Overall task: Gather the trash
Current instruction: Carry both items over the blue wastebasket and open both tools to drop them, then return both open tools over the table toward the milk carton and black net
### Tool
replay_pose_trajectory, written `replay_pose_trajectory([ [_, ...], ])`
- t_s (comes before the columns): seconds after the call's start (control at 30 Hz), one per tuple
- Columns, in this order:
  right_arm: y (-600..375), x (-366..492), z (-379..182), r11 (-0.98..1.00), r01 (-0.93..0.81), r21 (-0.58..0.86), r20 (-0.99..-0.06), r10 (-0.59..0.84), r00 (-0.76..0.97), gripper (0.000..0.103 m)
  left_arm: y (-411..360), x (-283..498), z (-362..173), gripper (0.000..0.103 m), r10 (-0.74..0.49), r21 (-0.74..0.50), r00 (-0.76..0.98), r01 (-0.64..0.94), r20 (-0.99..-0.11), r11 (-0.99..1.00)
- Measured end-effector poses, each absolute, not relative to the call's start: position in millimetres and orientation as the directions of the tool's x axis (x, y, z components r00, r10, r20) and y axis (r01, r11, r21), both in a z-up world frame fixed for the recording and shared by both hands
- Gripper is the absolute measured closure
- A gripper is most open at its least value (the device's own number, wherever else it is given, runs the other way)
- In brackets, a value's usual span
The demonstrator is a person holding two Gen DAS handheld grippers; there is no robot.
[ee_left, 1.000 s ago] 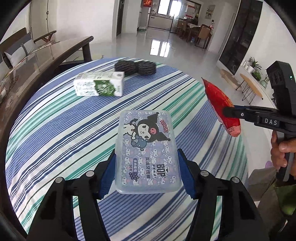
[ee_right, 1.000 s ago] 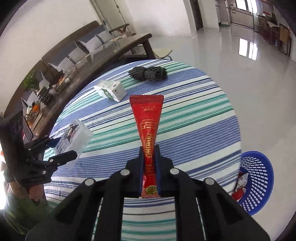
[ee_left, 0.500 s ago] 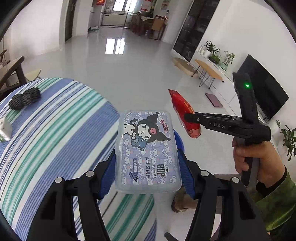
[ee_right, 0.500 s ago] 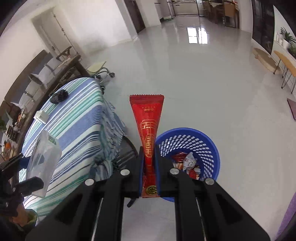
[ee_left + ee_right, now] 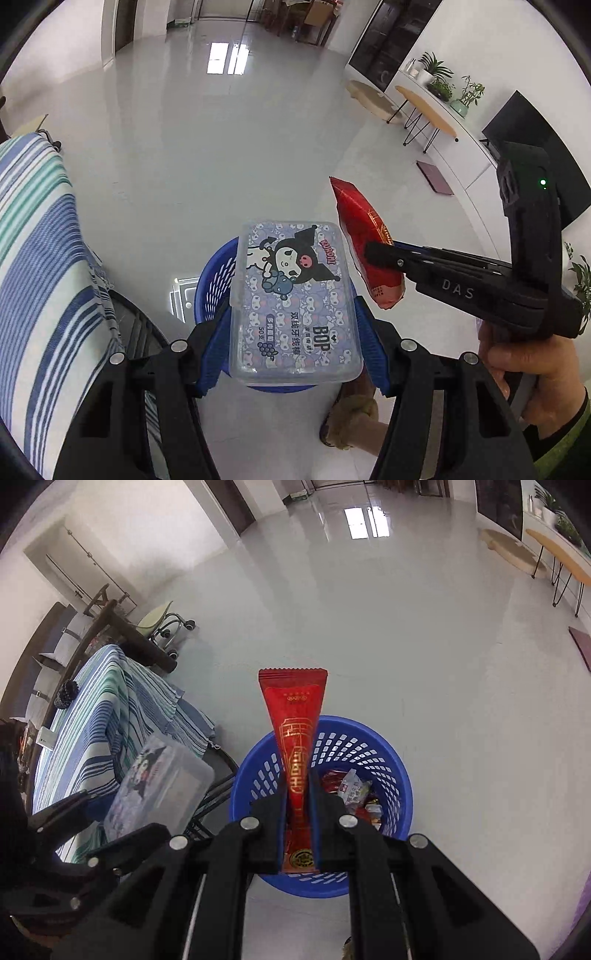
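Note:
My left gripper (image 5: pixel 293 314) is shut on a clear plastic floss-pick box (image 5: pixel 293 295) with a cartoon label, held above the blue basket (image 5: pixel 212 280) on the floor. My right gripper (image 5: pixel 298 786) is shut on a red snack wrapper (image 5: pixel 295 738), held over the same blue basket (image 5: pixel 399 775), which holds several wrappers. The box also shows in the right wrist view (image 5: pixel 159 786), and the wrapper in the left wrist view (image 5: pixel 365 247), just right of the box.
The striped tablecloth table (image 5: pixel 92 731) stands left of the basket, with a black scrubber (image 5: pixel 66 694) on it. A chair on wheels (image 5: pixel 166 624) and a dark bench lie beyond. Glossy floor surrounds the basket. My foot (image 5: pixel 354 424) is near it.
Both grippers have swung away from the table and come over the blue basket, which now sits right under the box and the wrapper. Both grips are unchanged.

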State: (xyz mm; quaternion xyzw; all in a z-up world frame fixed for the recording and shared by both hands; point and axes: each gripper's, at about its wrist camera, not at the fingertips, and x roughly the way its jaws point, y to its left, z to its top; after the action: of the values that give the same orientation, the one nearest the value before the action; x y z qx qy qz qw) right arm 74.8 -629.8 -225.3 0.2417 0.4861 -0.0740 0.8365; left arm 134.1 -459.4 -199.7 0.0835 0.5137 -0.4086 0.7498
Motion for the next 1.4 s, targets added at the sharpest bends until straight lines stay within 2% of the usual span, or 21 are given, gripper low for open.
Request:
replay_pose_trajectory([
  [0.03,-631,76,-228,0.871,0.361,0.333,-0.852,0.115,0.511,0.09,-464,138,-206,0.04,-0.529,-0.305,0.131,0.693,-0.838,0.654],
  [0.1,-635,75,-230,0.872,0.379,0.311,-0.862,0.09,0.5,0.066,-471,145,-216,0.034,-0.543,-0.331,0.12,0.678,-0.831,0.657],
  [0.13,-639,75,-230,0.871,0.396,0.29,-0.867,0.064,0.494,0.051,-474,150,-220,0.028,-0.552,-0.35,0.114,0.665,-0.826,0.66],
  [0.2,-645,70,-228,0.871,0.42,0.254,-0.872,0.019,0.489,0.05,-473,157,-223,0.026,-0.554,-0.362,0.116,0.645,-0.824,0.673],
  [0.3,-649,62,-219,0.862,0.45,0.234,-0.865,-0.027,0.501,0.038,-465,153,-214,0.023,-0.578,-0.38,0.116,0.646,-0.808,0.662],
  [0.43,-639,54,-204,0.86,0.457,0.227,-0.841,-0.063,0.537,0.026,-446,128,-176,0.014,-0.599,-0.326,0.17,0.708,-0.782,0.626],
  [0.63,-572,58,-175,0.924,0.341,0.175,-0.779,-0.082,0.622,0.017,-378,94,-145,0.011,-0.575,-0.278,0.239,0.693,-0.782,0.665],
  [0.77,-499,65,-164,0.981,0.179,0.074,-0.721,-0.071,0.689,0.015,-305,79,-143,0.01,-0.487,-0.202,0.347,0.61,-0.801,0.766],
  [0.9,-431,65,-165,0.999,0.027,0.042,-0.697,0.01,0.717,0.015,-236,78,-145,0.01,-0.399,-0.145,0.424,0.517,-0.813,0.844],
  [1.1,-353,62,-157,0.989,-0.132,0.064,-0.662,0.141,0.736,0.012,-149,103,-143,0.009,-0.283,-0.098,0.5,0.363,-0.819,0.926],
  [1.4,-282,83,-174,0.965,-0.261,-0.009,-0.691,0.183,0.699,0.011,-82,179,-104,0.007,-0.224,-0.115,0.564,0.222,-0.795,0.968],
])
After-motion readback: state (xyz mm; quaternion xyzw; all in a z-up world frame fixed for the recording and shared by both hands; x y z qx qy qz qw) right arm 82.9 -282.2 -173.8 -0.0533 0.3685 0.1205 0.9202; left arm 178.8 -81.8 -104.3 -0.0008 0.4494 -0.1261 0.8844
